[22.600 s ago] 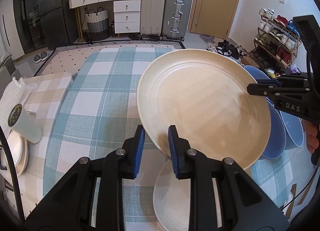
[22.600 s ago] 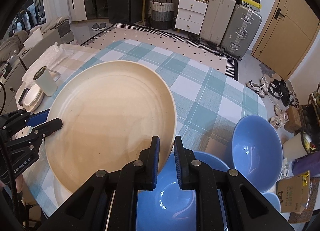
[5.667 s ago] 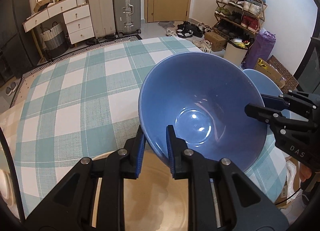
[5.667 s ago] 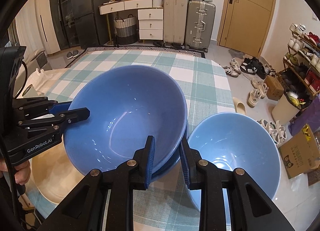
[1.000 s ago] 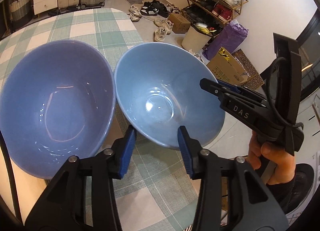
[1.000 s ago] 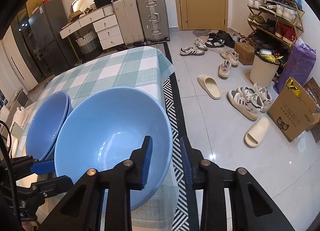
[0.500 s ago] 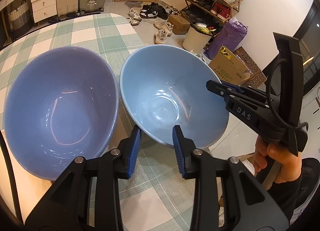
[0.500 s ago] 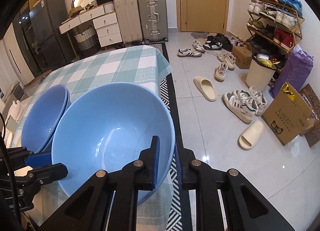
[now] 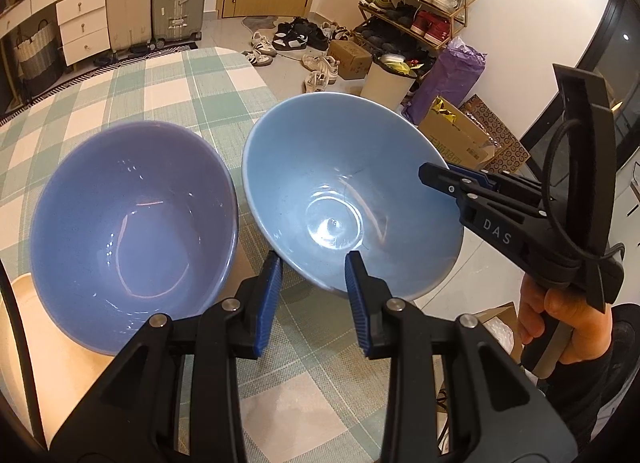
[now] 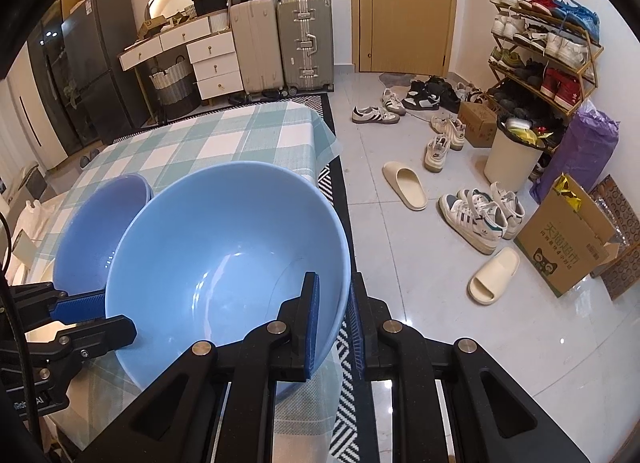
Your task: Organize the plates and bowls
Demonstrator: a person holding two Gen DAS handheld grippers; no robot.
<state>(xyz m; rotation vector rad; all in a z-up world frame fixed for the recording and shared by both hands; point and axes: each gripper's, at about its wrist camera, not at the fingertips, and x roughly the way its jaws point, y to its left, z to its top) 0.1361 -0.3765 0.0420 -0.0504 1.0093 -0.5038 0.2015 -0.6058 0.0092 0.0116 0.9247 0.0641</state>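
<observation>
Right gripper [image 10: 334, 317] clamped tight on near rim of light blue bowl [image 10: 224, 259], one pad inside, one outside; jaws just closed down onto that rim

Left gripper [image 9: 314, 287] straddling opposite rim of same bowl [image 9: 344, 199], jaws just narrowed, part open; pad contact unclear, visible gap on outer side

Bowl tilted, at table's right edge, overhanging the drop to the floor

"DAS" on right gripper body [image 9: 496, 231] in left view; partial "Robot AI" lettering on left gripper body [image 10: 32, 403] in right view

Darker blue bowl stack [image 9: 132, 219] just beside on the left, rims near, touching or not unclear; cream plate [image 9: 16, 303] under it

Checked teal tablecloth [image 9: 192, 91] bare beyond bowls, open surface toward far edge

Floor off table edge: slippers [image 10: 404, 185], sneakers, cardboard box [image 10: 568, 247] with printed characters and cat face; suitcases [image 10: 304, 43], box marked "36" on far dresser
</observation>
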